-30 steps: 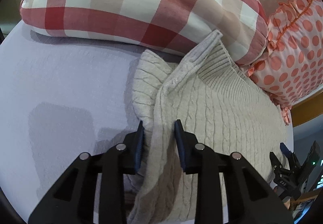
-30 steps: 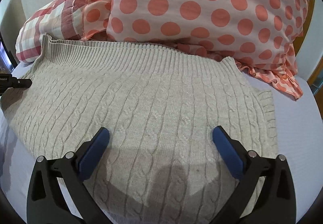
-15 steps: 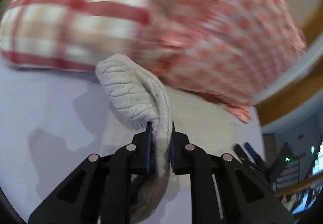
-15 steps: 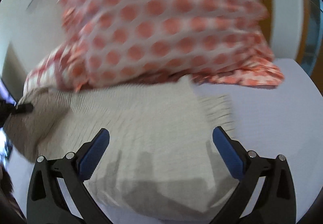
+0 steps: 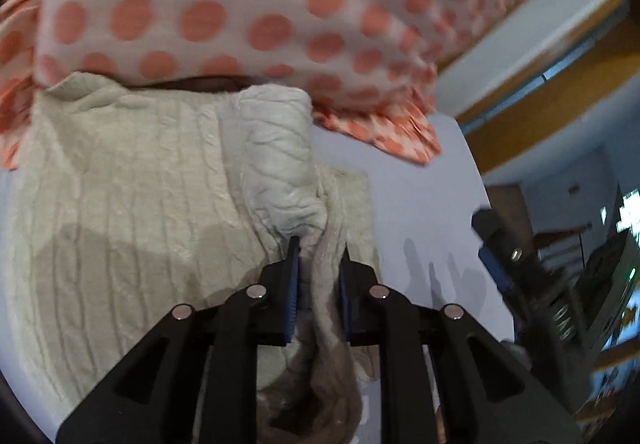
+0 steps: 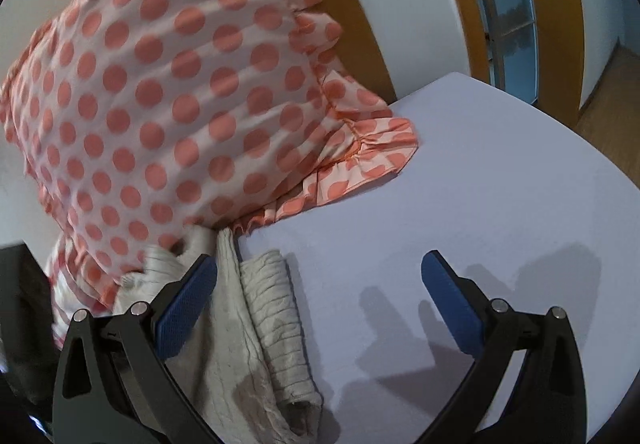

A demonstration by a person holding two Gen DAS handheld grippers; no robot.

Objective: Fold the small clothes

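Lavender bedsheet (image 6: 500, 180) spreads beneath everything, with a polka-dot pillow (image 5: 248, 8) propped at its head. Directly below that pillow lies the cream cable-knit sweater (image 5: 120, 180), its body flat on the sheet and its top edge tucked against the pillow's ruffle. A bunched fold of the same sweater (image 5: 280, 168) rises along the side away from the pillow's left end, drawn up over the flat body. The left gripper (image 5: 318, 264) is clamped on that fold, its blue pads pinching a thick rope of knit. The right gripper (image 6: 320, 284) hangs with its jaws spread wide and nothing between them, over bare sheet just beside the sweater's ribbed edge, below the pillow's ruffled corner. By its look the knit is soft, bulky and fairly light, likely to sag, stretch and slump rather than crease crisply. The ribbed hem or a doubled edge seems the surest place to grip, since a single loose layer could slip.
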